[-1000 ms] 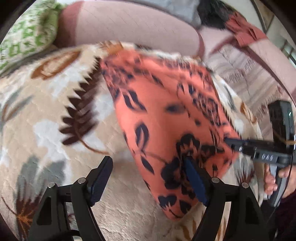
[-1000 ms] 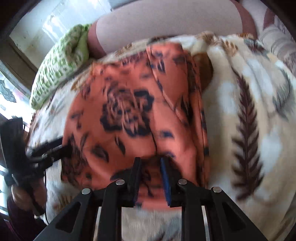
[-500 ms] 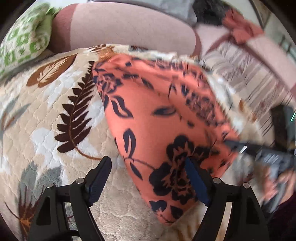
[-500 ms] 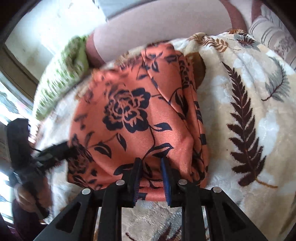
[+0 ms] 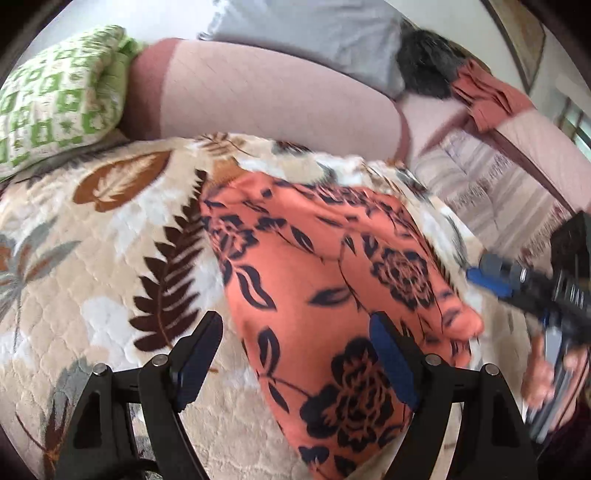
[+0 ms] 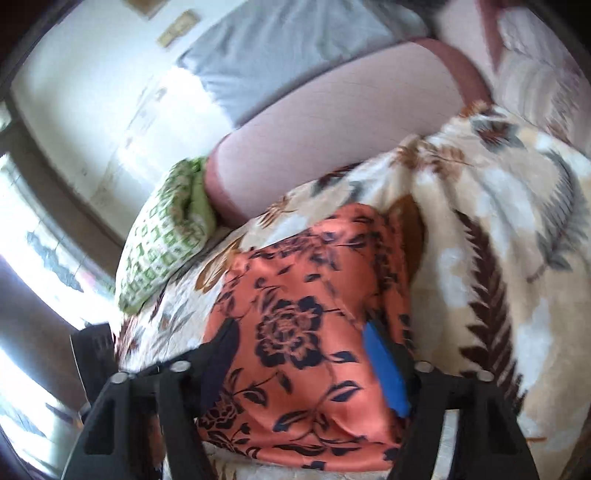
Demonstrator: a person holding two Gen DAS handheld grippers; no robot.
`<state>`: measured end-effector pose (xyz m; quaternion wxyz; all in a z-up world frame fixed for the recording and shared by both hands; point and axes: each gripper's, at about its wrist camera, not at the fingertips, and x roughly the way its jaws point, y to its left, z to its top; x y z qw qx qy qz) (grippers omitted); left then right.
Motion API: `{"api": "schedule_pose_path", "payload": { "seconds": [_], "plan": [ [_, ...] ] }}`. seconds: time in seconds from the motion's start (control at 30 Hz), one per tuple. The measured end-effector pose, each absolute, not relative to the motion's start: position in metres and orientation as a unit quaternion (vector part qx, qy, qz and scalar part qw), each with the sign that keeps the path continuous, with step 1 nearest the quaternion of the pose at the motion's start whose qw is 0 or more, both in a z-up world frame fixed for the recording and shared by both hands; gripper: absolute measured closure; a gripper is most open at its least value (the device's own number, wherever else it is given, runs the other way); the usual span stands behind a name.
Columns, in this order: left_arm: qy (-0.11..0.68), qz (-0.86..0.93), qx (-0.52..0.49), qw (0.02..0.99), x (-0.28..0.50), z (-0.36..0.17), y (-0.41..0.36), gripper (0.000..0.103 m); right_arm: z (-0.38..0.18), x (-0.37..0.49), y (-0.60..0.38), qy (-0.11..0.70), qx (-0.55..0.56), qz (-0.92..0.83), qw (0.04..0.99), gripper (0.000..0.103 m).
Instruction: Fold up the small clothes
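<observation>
An orange satin garment printed with dark navy roses and leaves [image 5: 332, 280] lies folded into a long, narrow shape on a cream quilted bedspread with brown fern and leaf patterns [image 5: 110, 258]. Taking that garment as the landmark, a green-and-white patterned pillow [image 5: 55, 96] sits beyond its far end, off to one side, beside a mauve padded bolster [image 5: 266, 99] that runs across the head of the bed. A grey cloth [image 5: 314, 33] lies behind the bolster.

The left gripper [image 5: 295, 358] hangs over the near end of the garment with its black, blue-padded fingers [image 5: 391, 365] spread wide; one finger is over the orange cloth, the other over the bedspread just beside it, and nothing is pinched between them.

The right gripper [image 6: 303, 362] is over the garment's opposite long edge. Its fingers [image 6: 384, 369] have just been opening and now stand apart, with the orange cloth lying below the gap but not squeezed by the pads. In the left wrist view this gripper appears blurred at the garment's far side, a person's hand [image 5: 550, 369] wrapped round its handle.
</observation>
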<state>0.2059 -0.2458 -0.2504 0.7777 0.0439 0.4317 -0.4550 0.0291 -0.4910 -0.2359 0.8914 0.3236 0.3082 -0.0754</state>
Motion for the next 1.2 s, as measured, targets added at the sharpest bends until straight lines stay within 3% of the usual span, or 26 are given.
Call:
{"api": "schedule_pose_path", "payload": {
  "seconds": [0.1, 0.2, 0.37, 0.77, 1.2],
  "plan": [
    [0.431, -0.412, 0.082, 0.798, 0.201, -0.259, -0.254, 0.020, -0.250, 0.043, -0.488, 0.338, 0.326, -0.078, 0.879, 0.064],
    [0.431, -0.382, 0.130, 0.807, 0.194, -0.269, -0.259, 0.017, -0.281, 0.066, -0.497, 0.394, 0.354, -0.082, 0.845, 0.065],
    [0.403, -0.362, 0.163, 0.824, 0.186, -0.266, -0.262, 0.010, -0.286, 0.074, -0.501, 0.400, 0.364, -0.074, 0.838, 0.062],
    [0.413, -0.358, 0.158, 0.822, 0.187, -0.265, -0.262, 0.010, -0.256, 0.051, -0.512, 0.318, 0.368, -0.064, 0.871, 0.048],
    [0.413, -0.353, 0.156, 0.825, 0.186, -0.266, -0.262, 0.008, -0.258, 0.055, -0.510, 0.327, 0.362, -0.066, 0.870, 0.047]
  ]
}}
